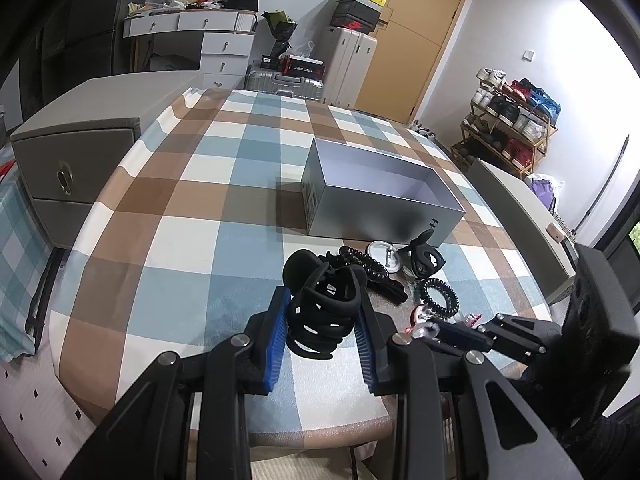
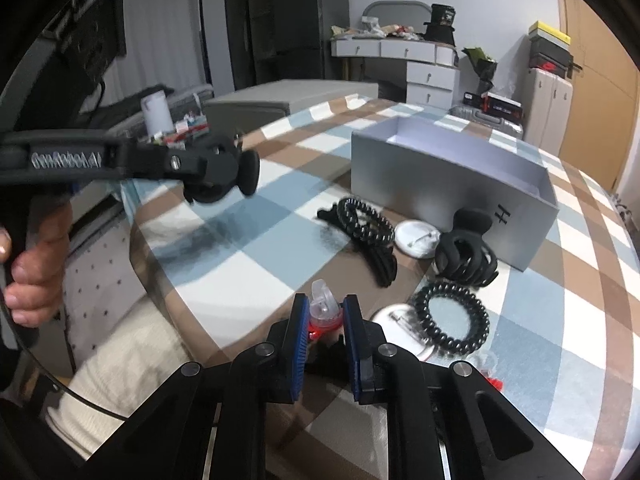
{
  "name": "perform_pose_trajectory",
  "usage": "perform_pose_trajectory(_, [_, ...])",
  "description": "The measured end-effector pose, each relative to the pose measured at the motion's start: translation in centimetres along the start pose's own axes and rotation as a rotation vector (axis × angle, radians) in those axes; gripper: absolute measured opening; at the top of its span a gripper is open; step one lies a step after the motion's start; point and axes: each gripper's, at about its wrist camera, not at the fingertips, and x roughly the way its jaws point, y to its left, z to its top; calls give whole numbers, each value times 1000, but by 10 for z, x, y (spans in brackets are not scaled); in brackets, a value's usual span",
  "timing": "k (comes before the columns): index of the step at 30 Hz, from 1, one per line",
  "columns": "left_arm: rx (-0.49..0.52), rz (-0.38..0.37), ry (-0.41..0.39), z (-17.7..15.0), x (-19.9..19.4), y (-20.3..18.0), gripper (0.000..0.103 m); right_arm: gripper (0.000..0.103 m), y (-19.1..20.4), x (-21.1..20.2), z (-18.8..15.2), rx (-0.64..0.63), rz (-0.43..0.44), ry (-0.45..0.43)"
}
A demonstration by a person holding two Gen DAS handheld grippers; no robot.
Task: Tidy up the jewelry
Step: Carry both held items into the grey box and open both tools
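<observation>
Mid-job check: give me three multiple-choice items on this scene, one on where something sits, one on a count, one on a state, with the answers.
1. Where does the grey box stand relative to the pile of hair accessories?
A. Beyond it, farther across the checked tablecloth
B. Under it
C. On the floor

2. How many black claw clips show in the right wrist view?
A. None
B. Two
C. Five

3. What is the state of the right tongs?
A. Wide open over bare cloth
B. Shut on a small red and clear clip
C. Shut on the box wall

Answers: 1 A, the box sits past the accessories on the cloth. 2 B, one claw clip lies by the box and the other claw clip is in the left tongs. 3 B, the blue pads press on the small clip from both sides.
</observation>
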Motion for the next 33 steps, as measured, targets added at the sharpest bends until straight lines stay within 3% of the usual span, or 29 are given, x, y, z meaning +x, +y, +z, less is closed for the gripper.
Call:
perform_pose_trajectory(6, [12, -7, -13, 10, 1, -6, 25, 16, -24, -16, 14, 112, 46, -68])
perform_pose_trajectory(17, [63, -42, -53, 57, 18, -26, 25, 16, -86, -44, 63, 263, 86, -179])
perform_pose_trajectory(25, [89, -78, -58, 90, 44, -40, 25, 16, -124, -38, 95, 287, 93, -191])
perform_pose_trajectory(33, [121, -84, -16, 107, 75, -52, 25, 16, -149, -8, 113, 305, 95, -124])
